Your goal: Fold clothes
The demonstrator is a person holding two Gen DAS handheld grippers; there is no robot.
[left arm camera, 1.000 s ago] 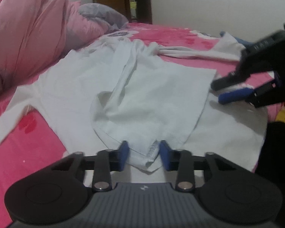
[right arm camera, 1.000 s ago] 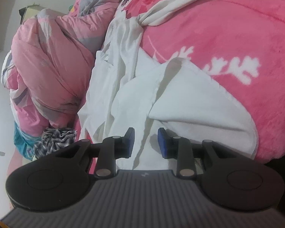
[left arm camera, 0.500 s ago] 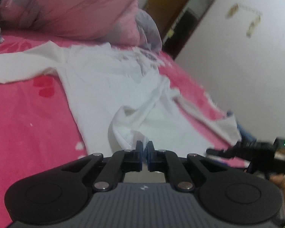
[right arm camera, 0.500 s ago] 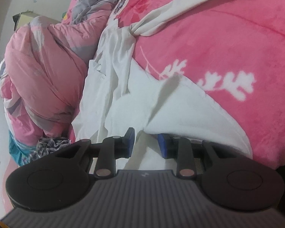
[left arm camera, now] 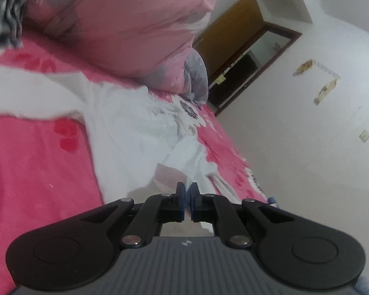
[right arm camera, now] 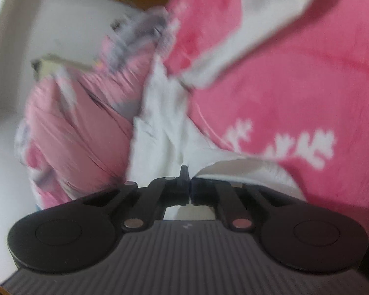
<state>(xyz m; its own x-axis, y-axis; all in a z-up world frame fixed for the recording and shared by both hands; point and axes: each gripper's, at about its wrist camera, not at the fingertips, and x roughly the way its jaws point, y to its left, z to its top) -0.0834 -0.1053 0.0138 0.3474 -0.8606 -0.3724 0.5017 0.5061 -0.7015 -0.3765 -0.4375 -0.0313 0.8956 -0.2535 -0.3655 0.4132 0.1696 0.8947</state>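
A white long-sleeved shirt (left arm camera: 135, 135) lies spread on the pink bedspread (left arm camera: 32, 172). My left gripper (left arm camera: 187, 191) is shut on a bunched edge of the shirt, and the cloth rises to its blue pads. In the blurred right wrist view the same white shirt (right arm camera: 164, 127) runs up the bed, with one sleeve (right arm camera: 246, 41) stretched toward the top right. There my right gripper (right arm camera: 188, 179) is shut on the shirt's near hem, with white cloth pinched between its fingers.
A bundled pink and grey duvet (left arm camera: 125, 24) is piled along the far side of the bed (right arm camera: 295, 103). A black-and-white checked cloth (left arm camera: 2, 12) sits at the top left. A brown door (left arm camera: 228, 39) and white wall (left arm camera: 319, 135) lie beyond.
Both grippers were open around the shirt's edge a second ago; the left shut first, then the right. Both views have swung and the pinched cloth is lifted.
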